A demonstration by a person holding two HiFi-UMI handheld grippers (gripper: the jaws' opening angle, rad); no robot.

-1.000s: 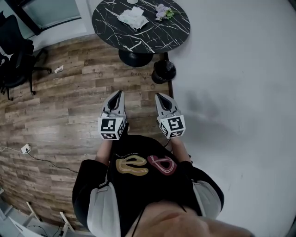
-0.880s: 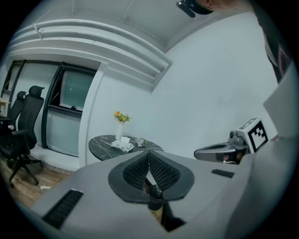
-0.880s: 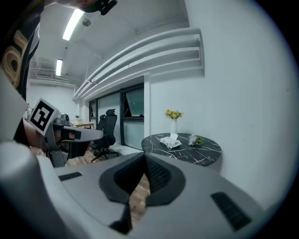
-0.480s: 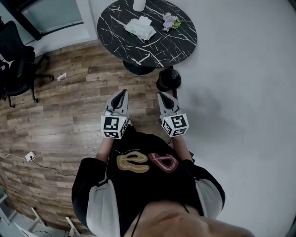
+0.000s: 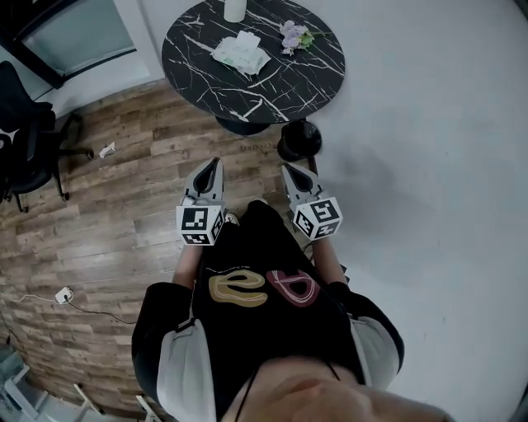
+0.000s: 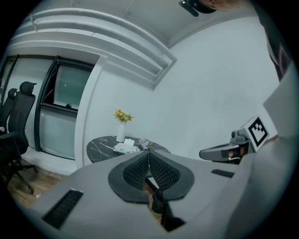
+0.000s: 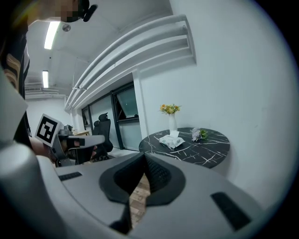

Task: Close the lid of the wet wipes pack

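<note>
Since half a second ago the head view has drifted: the round black marble table [image 5: 198,49] now sits a little further left in frame, more of the white vase [image 5: 235,10] shows at its far edge, and a dark trouser leg has come forward between my two grippers. The grippers themselves have barely shifted.

The left gripper [image 5: 214,163] and the right gripper [image 5: 287,169] are both held in front of the person's chest, side by side, over the wooden floor [image 5: 124,189], pointing towards the table and well apart from it. In the left gripper view the jaws are pressed together at the tips with nothing between them; in the right gripper view the jaws likewise meet at the tips, empty, with only floor showing through the gap behind.

The wet wipes pack [image 5: 241,51] lies on the tabletop near the middle, between the vase and a small sprig of flowers [image 5: 293,35]. A white piece stands up from its top in the right gripper view; I cannot tell whether that is the lid or a wipe. A black office chair [image 5: 25,124] stands at the far left.
</note>
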